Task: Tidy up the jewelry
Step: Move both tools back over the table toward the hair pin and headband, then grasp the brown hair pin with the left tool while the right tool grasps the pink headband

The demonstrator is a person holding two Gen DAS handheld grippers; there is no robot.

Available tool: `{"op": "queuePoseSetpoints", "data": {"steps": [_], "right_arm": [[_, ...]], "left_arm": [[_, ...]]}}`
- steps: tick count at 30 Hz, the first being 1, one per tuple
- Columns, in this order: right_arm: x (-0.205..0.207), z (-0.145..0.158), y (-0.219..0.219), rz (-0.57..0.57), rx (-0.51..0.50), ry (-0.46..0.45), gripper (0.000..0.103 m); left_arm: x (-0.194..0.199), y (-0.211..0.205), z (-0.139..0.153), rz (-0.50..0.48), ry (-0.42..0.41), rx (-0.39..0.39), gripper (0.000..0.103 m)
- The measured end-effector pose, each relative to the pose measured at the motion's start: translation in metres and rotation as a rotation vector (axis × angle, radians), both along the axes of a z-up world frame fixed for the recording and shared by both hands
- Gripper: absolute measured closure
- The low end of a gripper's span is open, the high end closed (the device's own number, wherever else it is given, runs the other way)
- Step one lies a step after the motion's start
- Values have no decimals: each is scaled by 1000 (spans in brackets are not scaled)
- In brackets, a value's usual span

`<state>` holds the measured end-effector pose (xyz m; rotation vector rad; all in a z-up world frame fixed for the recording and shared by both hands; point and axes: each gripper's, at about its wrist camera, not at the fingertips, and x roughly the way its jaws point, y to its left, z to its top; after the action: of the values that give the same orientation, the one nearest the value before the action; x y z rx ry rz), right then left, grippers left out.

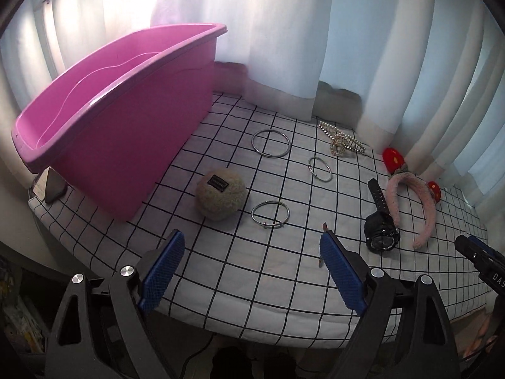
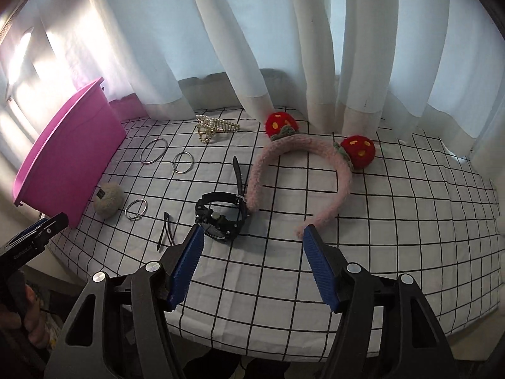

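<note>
White curtains [image 2: 240, 41] are hanging in long folds across the whole back of the scene, and daylight is glowing through them, brightest at the upper left in both views. Their cream hems [image 2: 318, 107] are resting on a white cloth with a black grid [image 1: 252, 271], which is covering the counter and drooping over its near edge. Below that edge the room is lying in shadow, and at the far left of the left wrist view some dim shelving [image 1: 15, 322] is showing, too dark to make out.

Glossy plastic bin [image 1: 126, 145]; fuzzy headband [image 2: 296, 170]; metal bangle [image 1: 270, 143]
</note>
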<state>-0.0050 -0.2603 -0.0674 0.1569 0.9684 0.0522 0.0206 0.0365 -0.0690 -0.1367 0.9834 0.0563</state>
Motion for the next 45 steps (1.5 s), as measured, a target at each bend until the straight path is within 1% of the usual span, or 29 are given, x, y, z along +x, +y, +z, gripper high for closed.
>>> {"op": "queuePoseSetpoints", "data": {"steps": [8,13,19,28,33,45], "right_arm": [[9,-28,-48,-77,-15,45,40],[25,-48,-70,-97,-24,70,40],[49,-75,-88,-96,-23,101,40],[72,-93,-96,-55,-26,110,40],[83,-100,-96,-39,-56,118,40],[103,-116,-102,-50,-97,147,40]], "left_arm": [[10,-36,-39,0,50,11,17],[18,-50,-61,34,59,21,17],[23,-63,-83,82,81,9,17],[32,-83,-101,122,98,15,17],[39,-94,-108,116,95,31,17],[46,-110,-126,111,96,75,17]]}}
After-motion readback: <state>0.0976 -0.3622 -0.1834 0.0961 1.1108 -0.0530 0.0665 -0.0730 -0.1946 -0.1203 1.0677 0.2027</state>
